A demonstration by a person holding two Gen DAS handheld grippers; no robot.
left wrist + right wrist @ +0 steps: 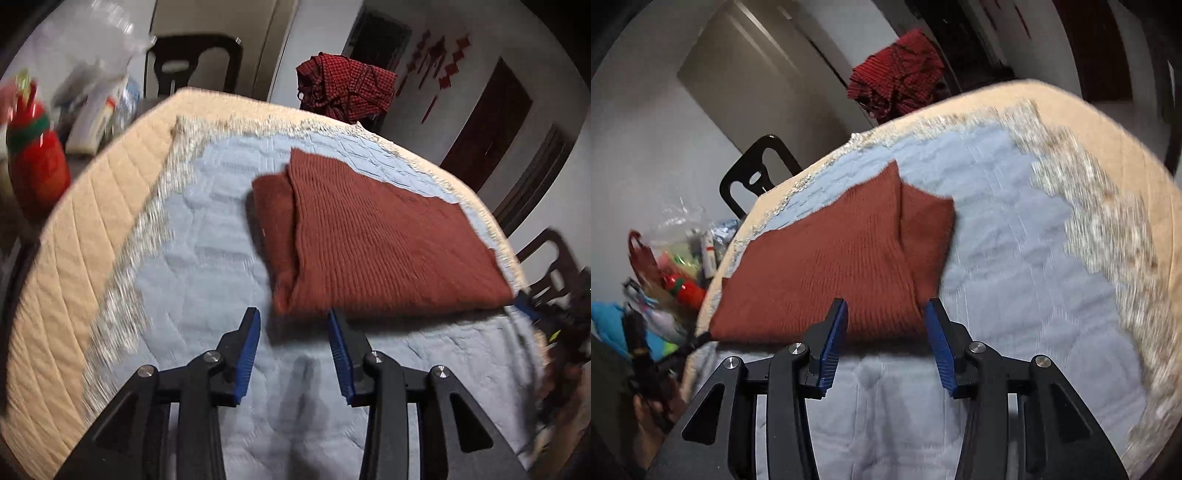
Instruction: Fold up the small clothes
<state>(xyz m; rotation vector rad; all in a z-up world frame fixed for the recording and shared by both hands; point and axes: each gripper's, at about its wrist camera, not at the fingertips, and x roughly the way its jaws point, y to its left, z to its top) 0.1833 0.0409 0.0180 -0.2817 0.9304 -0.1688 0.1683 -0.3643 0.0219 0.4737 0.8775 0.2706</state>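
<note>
**Rust sweater folded on the blue quilt, both grippers hanging free**

Pale blue quilt (207, 236) covers the table, and on it lies the rust-red knit sweater (373, 236), folded into a flat, roughly rectangular packet. One ribbed layer is turned over a smoother strip along one side, so a fold line runs the length of the packet. From the right wrist the same sweater (827, 266) reaches toward the quilt's fringed edge, with its turned-over flap on the right.

Now the grippers. The left gripper (293, 321) hovers at the sweater's near edge, blue pads spread wide apart, nothing between them; the right-hand pad sits just at the sweater's near corner, though contact cannot be judged. The right gripper (886, 314) is also spread open at the near hem, gripping nothing, with the sweater's edge showing between its fingertips.

Moving outward: a silvery fringe (122, 280) borders the quilt, and beyond it runs a cream quilted cover (85, 236) out to the table's rounded edge. Past the far edge sits a bundle of red checked cloth (343, 86), draped on something hidden. A dark chair back (199, 59) stands behind the table. Off to the side, a red bottle with a green band (37, 162) stands among blurred packets and clear plastic. Red paper decorations (439, 55) hang on the wall beside a dark door (487, 122).
</note>
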